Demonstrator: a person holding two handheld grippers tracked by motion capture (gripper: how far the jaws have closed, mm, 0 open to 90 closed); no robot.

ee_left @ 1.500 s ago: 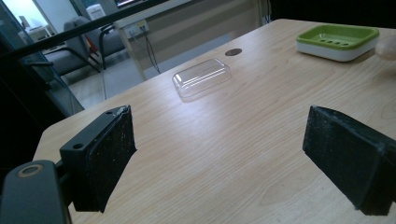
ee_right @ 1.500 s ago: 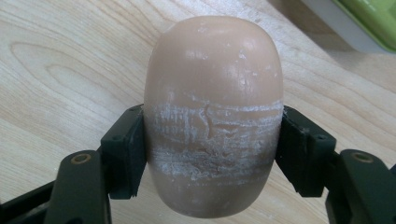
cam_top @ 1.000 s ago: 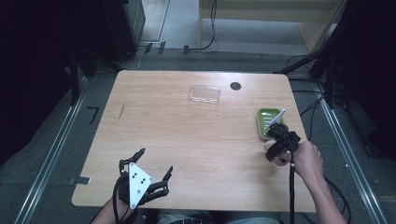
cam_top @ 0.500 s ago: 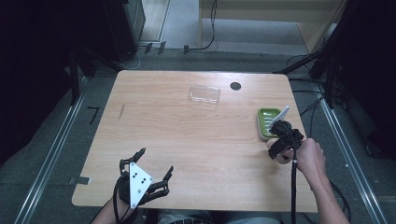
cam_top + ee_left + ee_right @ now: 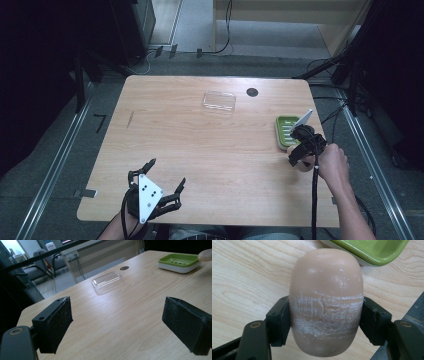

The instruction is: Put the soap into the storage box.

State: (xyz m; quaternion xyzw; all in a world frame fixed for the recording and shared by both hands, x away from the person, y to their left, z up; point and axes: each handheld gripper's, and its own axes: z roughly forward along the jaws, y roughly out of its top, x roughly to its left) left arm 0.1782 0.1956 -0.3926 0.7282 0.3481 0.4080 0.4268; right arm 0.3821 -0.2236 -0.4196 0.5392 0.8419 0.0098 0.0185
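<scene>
A tan oval bar of soap [image 5: 325, 285], scuffed white across its middle, sits between both pads of my right gripper [image 5: 325, 322], which is shut on it. In the high view this right gripper [image 5: 297, 159] hovers just in front of a green soap dish [image 5: 285, 131] near the table's right edge. The dish [image 5: 372, 250] lies empty just beyond the soap. My left gripper [image 5: 166, 173] rests at the front left of the table, its jaws wide open with nothing between them [image 5: 120, 325]. The left gripper view also shows the soap [image 5: 205, 255] beside the dish [image 5: 178, 261].
A clear plastic lid [image 5: 219, 101] lies at the back middle of the wooden table [image 5: 200, 145], with a round black cable hole [image 5: 252, 92] to its right. The table's right edge [image 5: 412, 310] is close to the right gripper. Cables trail on the floor behind.
The right gripper with the soap has edged slightly away from the person toward the green dish. The left gripper has stayed still.
</scene>
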